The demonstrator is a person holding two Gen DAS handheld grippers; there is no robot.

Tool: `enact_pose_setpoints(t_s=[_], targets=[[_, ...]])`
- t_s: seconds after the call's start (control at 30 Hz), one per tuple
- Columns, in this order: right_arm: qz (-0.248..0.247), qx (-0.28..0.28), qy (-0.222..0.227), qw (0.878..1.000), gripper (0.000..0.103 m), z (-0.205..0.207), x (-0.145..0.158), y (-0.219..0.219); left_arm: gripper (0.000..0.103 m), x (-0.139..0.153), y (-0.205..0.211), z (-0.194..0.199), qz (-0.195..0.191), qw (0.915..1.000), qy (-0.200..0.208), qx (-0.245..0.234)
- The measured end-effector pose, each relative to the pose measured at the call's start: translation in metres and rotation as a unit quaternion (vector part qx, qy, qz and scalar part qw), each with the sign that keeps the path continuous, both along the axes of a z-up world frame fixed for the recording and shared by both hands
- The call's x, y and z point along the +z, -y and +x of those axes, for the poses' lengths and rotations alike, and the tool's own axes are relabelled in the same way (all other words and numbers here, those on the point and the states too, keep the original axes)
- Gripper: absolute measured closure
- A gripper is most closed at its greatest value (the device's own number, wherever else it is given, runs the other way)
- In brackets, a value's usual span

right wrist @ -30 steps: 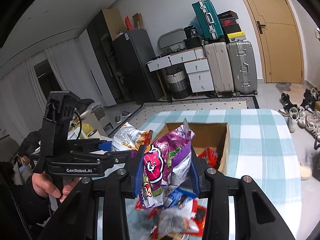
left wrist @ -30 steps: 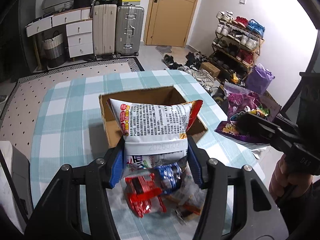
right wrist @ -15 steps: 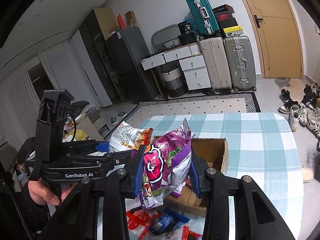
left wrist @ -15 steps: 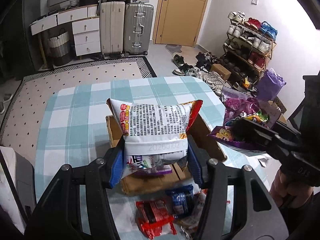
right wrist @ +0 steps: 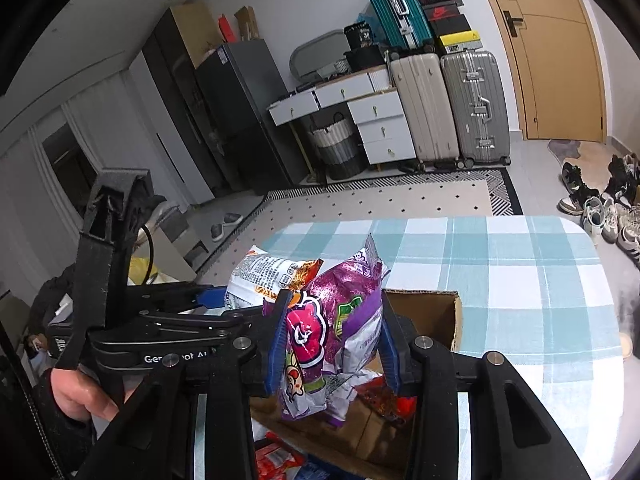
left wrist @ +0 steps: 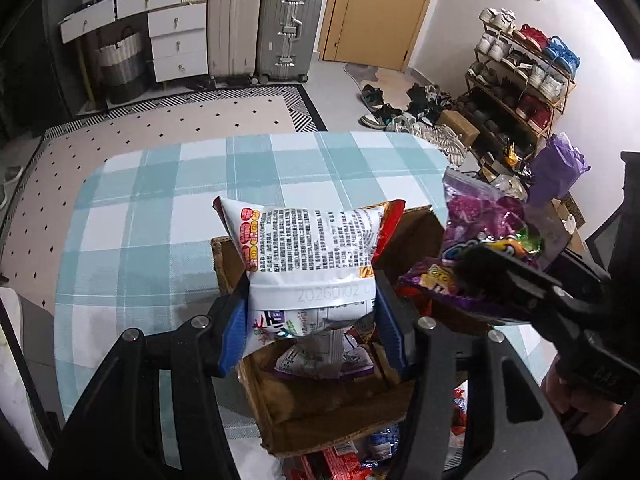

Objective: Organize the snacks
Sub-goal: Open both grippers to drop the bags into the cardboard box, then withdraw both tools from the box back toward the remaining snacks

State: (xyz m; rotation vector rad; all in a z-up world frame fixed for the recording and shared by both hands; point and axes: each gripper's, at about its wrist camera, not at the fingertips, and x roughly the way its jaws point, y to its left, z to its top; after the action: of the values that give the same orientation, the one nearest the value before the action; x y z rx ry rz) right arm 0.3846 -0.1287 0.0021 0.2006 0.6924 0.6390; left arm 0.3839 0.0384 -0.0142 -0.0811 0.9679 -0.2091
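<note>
Left gripper (left wrist: pixel 312 312) clamping white chip bag (left wrist: pixel 316 256), right gripper (right wrist: pixel 332 344) clamping purple snack bag (right wrist: pixel 340 320), both hanging over cardboard box (left wrist: pixel 320 420) on checked tablecloth (left wrist: pixel 160 208).

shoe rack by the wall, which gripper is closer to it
Right. The right gripper, shut on the purple bag, is on the shoe rack side; the left gripper is further off.

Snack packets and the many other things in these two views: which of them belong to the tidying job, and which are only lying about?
Part of the job:
- white snack bag, held in the left hand-held gripper
- purple snack bag, held in the right hand-held gripper
- cardboard box
- loose red and blue packets

Only lying about:
- suitcases
- shoe rack
- white drawers
- laundry basket
</note>
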Motion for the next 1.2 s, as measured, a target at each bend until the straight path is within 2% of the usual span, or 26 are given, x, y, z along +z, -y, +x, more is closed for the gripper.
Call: enact_pose_setpoints(t_s=[0.1,0.13,0.17,0.2,0.23,0.33,0.43,0.73,1.0,1.2], targets=[[-0.003,-0.004,-0.009,1.0,0.061,0.006,-0.01,-0.001,0.049,-0.013,-0.002,0.009,-0.005,0.9999,-0.012,-0.004],[-0.007,-0.011,-0.009,1.0,0.05,0.008,-0.013,0.0,0.048,-0.019,-0.002,0.012,-0.001,0.9998,-0.019,-0.004],[-0.013,-0.019,-0.009,1.0,0.032,0.01,-0.015,0.001,0.045,-0.023,-0.002,0.014,0.01,0.9996,-0.027,0.002],[-0.012,-0.023,-0.008,1.0,0.026,0.011,-0.017,0.003,0.04,-0.027,-0.003,0.018,0.022,0.9992,-0.033,0.012],[-0.006,-0.024,-0.007,1.0,0.024,0.011,-0.017,0.005,0.04,-0.03,-0.005,0.019,0.02,0.999,-0.036,0.015],[-0.001,-0.027,-0.002,1.0,0.024,0.009,-0.016,0.011,0.032,-0.027,-0.005,0.015,0.017,0.9994,-0.03,0.01],[-0.002,-0.029,0.004,1.0,0.024,0.004,-0.013,0.015,0.032,-0.017,-0.003,0.006,0.023,0.9996,-0.013,0.006],[-0.007,-0.024,0.017,1.0,0.024,-0.02,0.003,0.017,0.03,0.008,0.002,-0.027,0.024,0.9996,0.004,0.01],[-0.007,-0.026,0.039,0.999,0.024,-0.055,0.025,0.021,0.029,0.026,0.002,-0.061,0.027,0.9993,0.014,0.02],[-0.005,-0.028,0.055,0.998,0.023,-0.083,0.042,0.025,0.024,0.044,0.005,-0.093,0.032,0.9989,0.031,0.017]])
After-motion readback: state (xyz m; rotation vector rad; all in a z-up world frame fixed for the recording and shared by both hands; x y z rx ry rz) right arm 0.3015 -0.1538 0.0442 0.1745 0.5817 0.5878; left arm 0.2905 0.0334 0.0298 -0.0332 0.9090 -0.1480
